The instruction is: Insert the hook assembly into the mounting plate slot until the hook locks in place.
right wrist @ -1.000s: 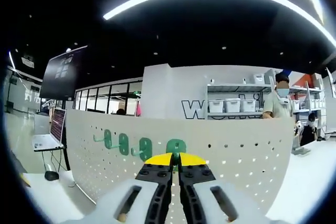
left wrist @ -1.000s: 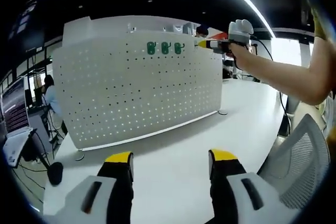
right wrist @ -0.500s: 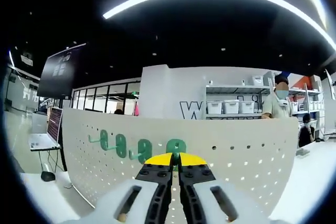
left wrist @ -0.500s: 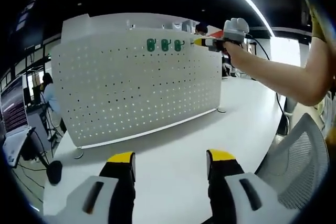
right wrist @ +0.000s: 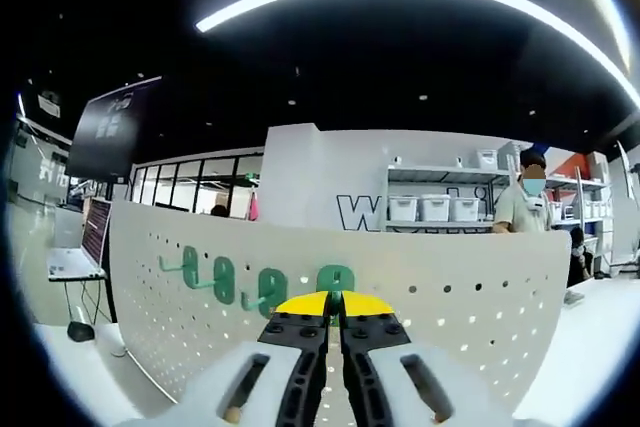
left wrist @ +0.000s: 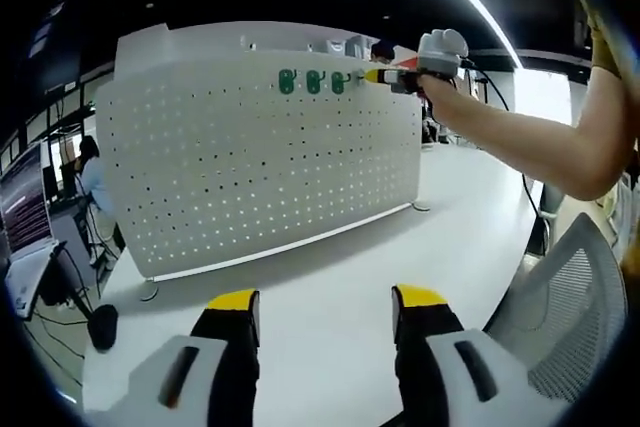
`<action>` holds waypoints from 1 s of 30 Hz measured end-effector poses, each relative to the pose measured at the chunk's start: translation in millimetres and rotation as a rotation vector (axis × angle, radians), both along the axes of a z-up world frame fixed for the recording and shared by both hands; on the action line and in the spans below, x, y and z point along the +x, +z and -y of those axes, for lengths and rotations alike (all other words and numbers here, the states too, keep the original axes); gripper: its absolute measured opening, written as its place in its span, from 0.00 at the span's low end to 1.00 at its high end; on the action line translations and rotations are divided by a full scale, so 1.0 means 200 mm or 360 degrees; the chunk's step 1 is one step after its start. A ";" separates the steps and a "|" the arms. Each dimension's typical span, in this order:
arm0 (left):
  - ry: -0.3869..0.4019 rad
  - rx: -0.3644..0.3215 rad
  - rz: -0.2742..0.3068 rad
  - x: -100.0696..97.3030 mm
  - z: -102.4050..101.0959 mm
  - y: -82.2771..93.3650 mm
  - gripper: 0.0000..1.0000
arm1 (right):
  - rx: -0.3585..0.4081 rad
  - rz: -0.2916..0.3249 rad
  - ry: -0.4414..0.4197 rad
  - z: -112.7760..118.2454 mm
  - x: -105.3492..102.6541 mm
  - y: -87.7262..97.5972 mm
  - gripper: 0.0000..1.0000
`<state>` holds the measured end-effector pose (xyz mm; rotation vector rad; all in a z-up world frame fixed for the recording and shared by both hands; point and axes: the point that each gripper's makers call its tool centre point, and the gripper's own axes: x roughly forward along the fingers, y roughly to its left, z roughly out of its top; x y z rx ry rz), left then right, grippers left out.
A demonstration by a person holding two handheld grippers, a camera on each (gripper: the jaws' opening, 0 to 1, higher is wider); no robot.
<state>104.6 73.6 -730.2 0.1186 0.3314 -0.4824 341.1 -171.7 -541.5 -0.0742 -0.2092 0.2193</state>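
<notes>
The green hook (right wrist: 336, 281) sits right at the yellow tips of the right gripper (right wrist: 334, 305), at 12 o'clock from them, against the white pegboard (right wrist: 450, 297). The jaws are pressed together with barely a slit between them; whether they pinch part of the hook cannot be told, since the tips cover its lower end. Three more green hooks (right wrist: 222, 278) hang on the board at about 9 to 10 o'clock from the tips, in a row near the top edge (one with a prong sticking out toward the left).

In the left gripper view the right gripper (left wrist: 372, 76) is held out by a person's bare arm (left wrist: 520, 137) at 1 o'clock, its yellow tip touching the pegboard (left wrist: 250, 167) just beside the row of green hooks (left wrist: 312, 82). The board stands upright on a white table (left wrist: 330, 287). The left gripper (left wrist: 322, 307) hovers low over the table at 6 o'clock, well apart from the board, jaws spread wide with nothing between them. A mesh chair (left wrist: 560, 297) stands at 4 o'clock.
</notes>
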 end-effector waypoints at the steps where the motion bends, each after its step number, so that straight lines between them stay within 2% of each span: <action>1: -0.0001 0.0001 -0.0002 0.00 0.00 0.00 0.55 | -0.0006 0.0004 -0.0005 0.00 0.00 0.00 0.00; 5: 0.0000 0.0002 -0.0004 0.00 0.00 0.00 0.54 | -0.0029 0.0018 -0.0025 0.00 0.01 0.00 0.00; 14: 0.0000 0.0010 -0.0016 0.00 -0.02 -0.01 0.54 | 0.0002 0.0005 -0.0045 0.01 0.03 -0.04 0.00; 26: -0.0010 0.0020 -0.0029 0.00 -0.02 -0.02 0.52 | -0.0053 0.0013 -0.0097 0.01 0.04 -0.05 0.00; 30: -0.0010 0.0019 -0.0030 -0.01 -0.02 -0.01 0.52 | -0.0037 0.0000 -0.0103 0.01 0.04 -0.04 0.01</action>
